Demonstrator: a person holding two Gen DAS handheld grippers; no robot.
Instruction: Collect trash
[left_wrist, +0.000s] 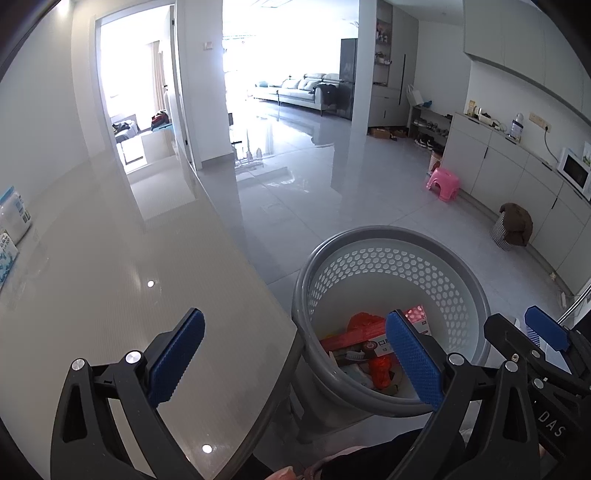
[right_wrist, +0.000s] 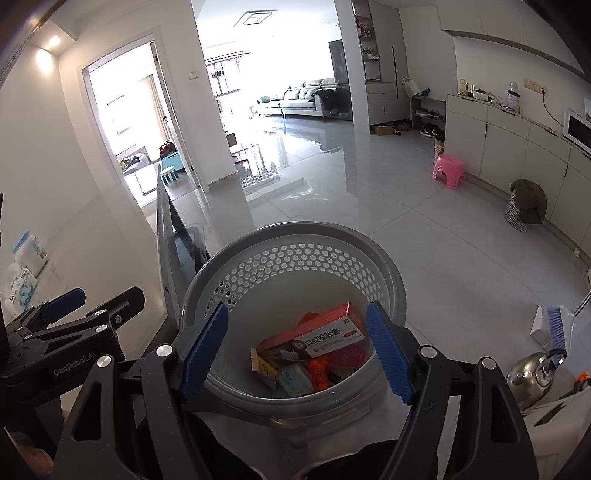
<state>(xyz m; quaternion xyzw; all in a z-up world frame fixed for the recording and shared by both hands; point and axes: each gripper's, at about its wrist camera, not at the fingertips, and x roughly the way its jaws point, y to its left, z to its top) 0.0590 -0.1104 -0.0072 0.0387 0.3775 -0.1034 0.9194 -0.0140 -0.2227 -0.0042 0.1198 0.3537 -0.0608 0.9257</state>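
Note:
A grey perforated trash basket (right_wrist: 295, 236) stands on the floor beside the table corner; it also shows in the left wrist view (left_wrist: 391, 236). Inside lie a red and white toothpaste box (right_wrist: 325, 330), snack wrappers (right_wrist: 266, 369) and an orange item (right_wrist: 319, 371). My right gripper (right_wrist: 297, 350) is open and empty, held over the basket's near rim. My left gripper (left_wrist: 295, 358) is open and empty, straddling the table corner and the basket's left rim. Each gripper shows at the edge of the other's view.
A glossy grey table (left_wrist: 110, 295) lies left, with packets (left_wrist: 11, 221) at its far left edge. A pink stool (right_wrist: 448, 170), a covered basket (right_wrist: 526, 206), a kettle (right_wrist: 532, 373) and a dustpan brush (right_wrist: 554, 325) stand to the right. Cabinets (right_wrist: 517, 147) line the right wall.

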